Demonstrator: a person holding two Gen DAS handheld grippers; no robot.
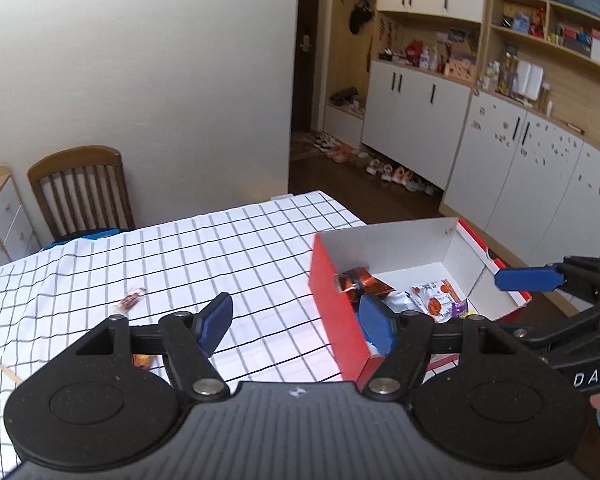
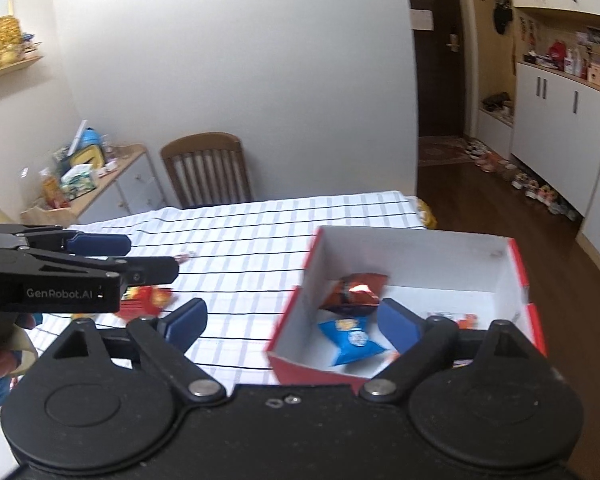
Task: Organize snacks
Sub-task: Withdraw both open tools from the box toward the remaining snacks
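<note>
- left gripper (image 1: 296, 326) has its blue pads spread wide with nothing between them, hanging over the checked tablecloth (image 1: 180, 256) right by the red box (image 1: 332, 304)
- right gripper (image 2: 294, 322) is spread wide too, empty, above the near end of the box
- inside the box: an orange-brown snack bag (image 2: 356, 288), a blue packet (image 2: 350, 338) and a white-orange packet (image 1: 436, 296)
- one small wrapped candy (image 1: 131, 299) sits out on the cloth, and a red-yellow snack pack (image 2: 150, 298) lies near the left gripper
- wooden chair (image 2: 206, 170) at the far side
</note>
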